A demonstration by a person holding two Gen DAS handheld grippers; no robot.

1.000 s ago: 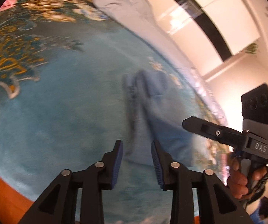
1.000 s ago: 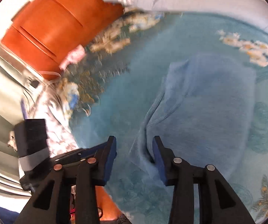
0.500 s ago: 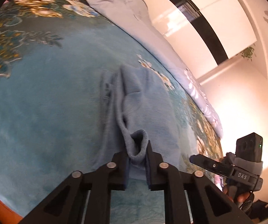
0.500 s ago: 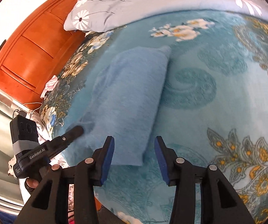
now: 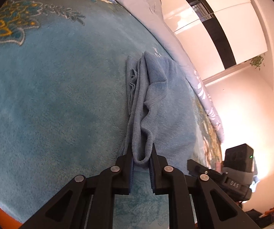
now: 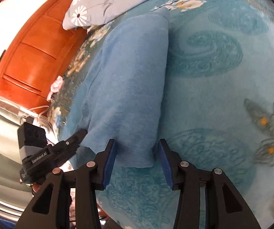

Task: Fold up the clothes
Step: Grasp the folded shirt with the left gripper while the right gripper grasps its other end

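On the teal patterned blanket [image 6: 203, 99] that covers the bed lies the blue garment [image 6: 133, 80], a soft fleecy piece already doubled into a long strip with its near end towards both tongs. At the near left corner the left gripper [image 5: 141, 159] has a bunched loop of the cloth between its 2 pads, the jaws close together and just easing apart, though the fabric looks pinched. The right gripper [image 6: 137, 158] hangs at the near right corner with its jaws about half open; the hem sits between the 2 pads but neither one presses on it. I judge the cloth to be light, limp and thick-piled, so it should grip well and not slide out, yet it will sag and crease wherever it is not held. Several loose layered edges [image 5: 132, 80] show along its left side, so a pinch ought to catch every layer at the corner, not only the top one. Taking both near corners would let the strip lift evenly for the next fold.
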